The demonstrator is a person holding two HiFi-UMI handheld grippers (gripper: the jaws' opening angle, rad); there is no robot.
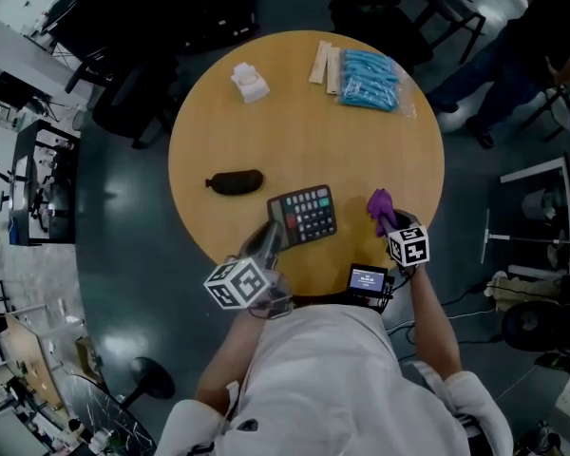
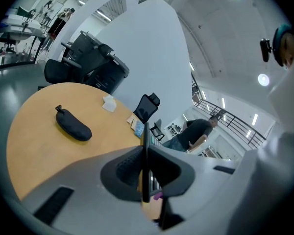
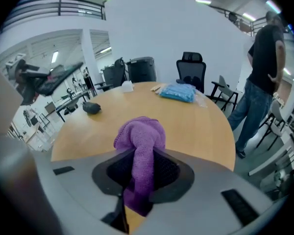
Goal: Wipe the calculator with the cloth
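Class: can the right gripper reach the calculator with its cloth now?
Probably yes: only bare table separates the right gripper's cloth from the calculator; the left gripper clamps just one edge.

The calculator point(image 1: 303, 214) sits on the table point(image 1: 304, 112), pouch point(image 1: 234, 181) left, cloth point(image 1: 381, 207) right

The jaws of the right gripper point(image 3: 143, 177) pinch a purple cloth point(image 3: 141, 146) above the round worktop point(image 3: 201, 129); blue packet point(image 3: 179, 92) at one o'clock, black pouch point(image 3: 92, 108) at ten o'clock.
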